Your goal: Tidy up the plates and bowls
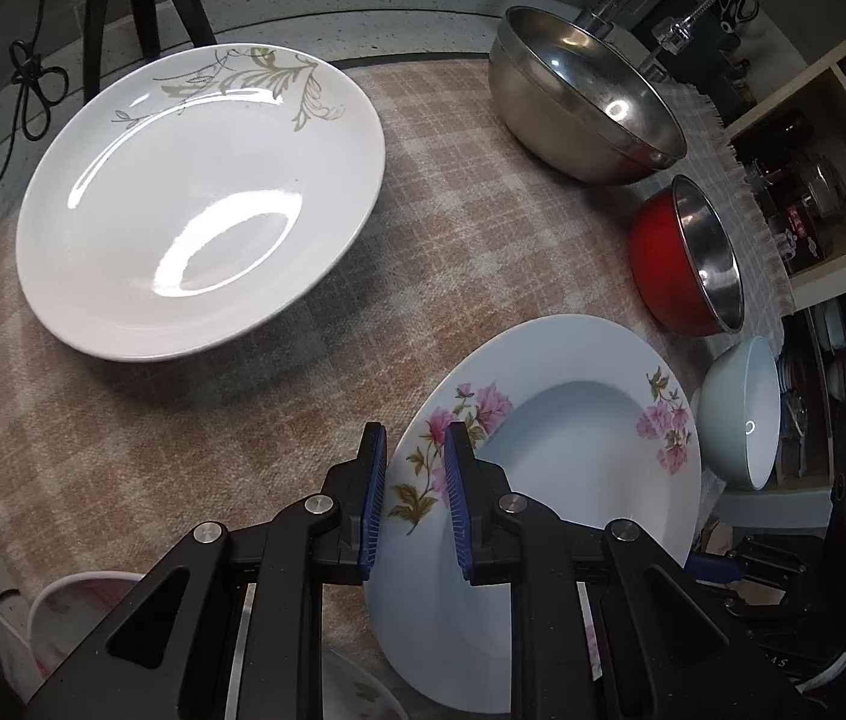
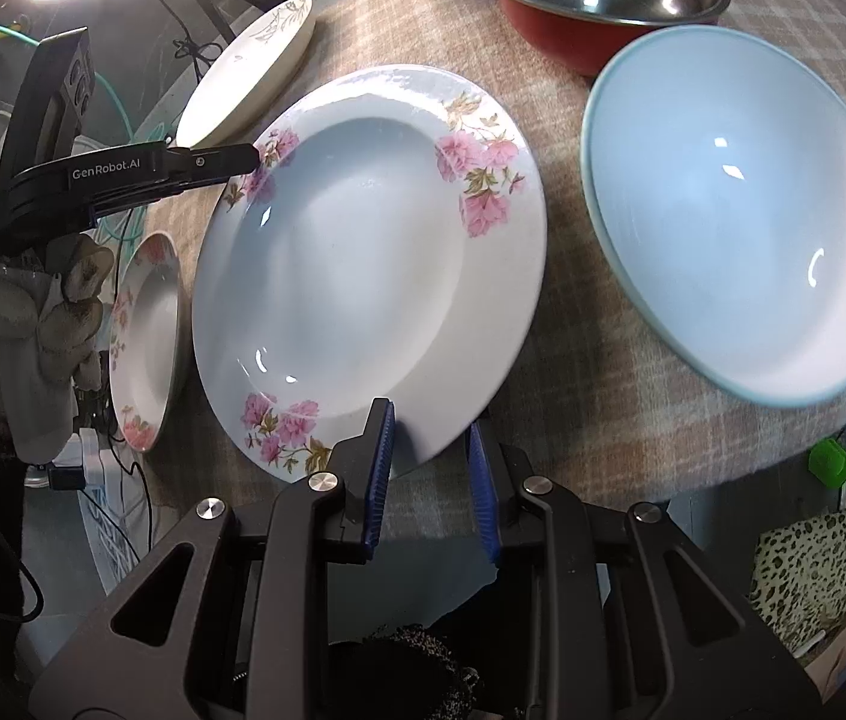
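Both hand-held grippers are working the same pink-flowered plate [image 2: 363,252], which sits near the table's [image 1: 183,450] near edge. The left hand-held gripper [image 1: 415,501] has its jaws parted around the rim on the left side, not clamped. The right hand-held gripper [image 2: 430,480] is also spread open, straddling the near rim. Probably a two-sided grab so the wide plate doesn't tip when lifted. A matching flowered plate [image 2: 144,342] waits just left of it, likely the stacking spot. The pale blue bowl [image 2: 741,216] sits to the right and the red bowl [image 2: 597,6] farther back.
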`<state>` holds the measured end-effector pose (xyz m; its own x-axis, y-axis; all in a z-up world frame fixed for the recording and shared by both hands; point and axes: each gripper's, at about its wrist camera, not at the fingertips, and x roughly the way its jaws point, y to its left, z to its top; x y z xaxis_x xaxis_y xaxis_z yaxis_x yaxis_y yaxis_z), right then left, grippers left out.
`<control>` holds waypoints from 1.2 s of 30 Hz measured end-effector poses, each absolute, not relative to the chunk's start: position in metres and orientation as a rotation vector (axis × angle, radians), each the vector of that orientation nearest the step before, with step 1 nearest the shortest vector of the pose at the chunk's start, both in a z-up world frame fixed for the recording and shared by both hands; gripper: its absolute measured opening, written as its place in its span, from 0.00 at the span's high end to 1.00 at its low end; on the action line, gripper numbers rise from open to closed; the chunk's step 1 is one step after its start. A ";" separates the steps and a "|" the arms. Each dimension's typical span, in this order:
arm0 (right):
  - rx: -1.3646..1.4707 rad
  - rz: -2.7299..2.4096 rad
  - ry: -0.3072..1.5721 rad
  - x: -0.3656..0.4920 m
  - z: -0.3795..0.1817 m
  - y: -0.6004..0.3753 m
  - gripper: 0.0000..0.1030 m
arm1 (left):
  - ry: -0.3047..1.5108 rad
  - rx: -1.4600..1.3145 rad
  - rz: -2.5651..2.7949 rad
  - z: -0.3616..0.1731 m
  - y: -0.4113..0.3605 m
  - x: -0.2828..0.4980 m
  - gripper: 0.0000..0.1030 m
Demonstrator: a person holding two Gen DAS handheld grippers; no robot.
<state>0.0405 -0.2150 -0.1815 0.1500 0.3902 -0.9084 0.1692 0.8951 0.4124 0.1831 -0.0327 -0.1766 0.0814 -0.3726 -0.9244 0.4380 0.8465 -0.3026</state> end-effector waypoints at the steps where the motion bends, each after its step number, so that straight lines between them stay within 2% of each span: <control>1: 0.475 0.171 1.431 0.038 -0.182 -0.215 0.75 | 1.361 0.059 -0.608 -0.176 -0.033 0.182 0.83; 36: 0.370 0.242 1.477 0.024 -0.173 -0.210 0.74 | 1.335 0.103 -0.581 -0.168 -0.041 0.169 0.83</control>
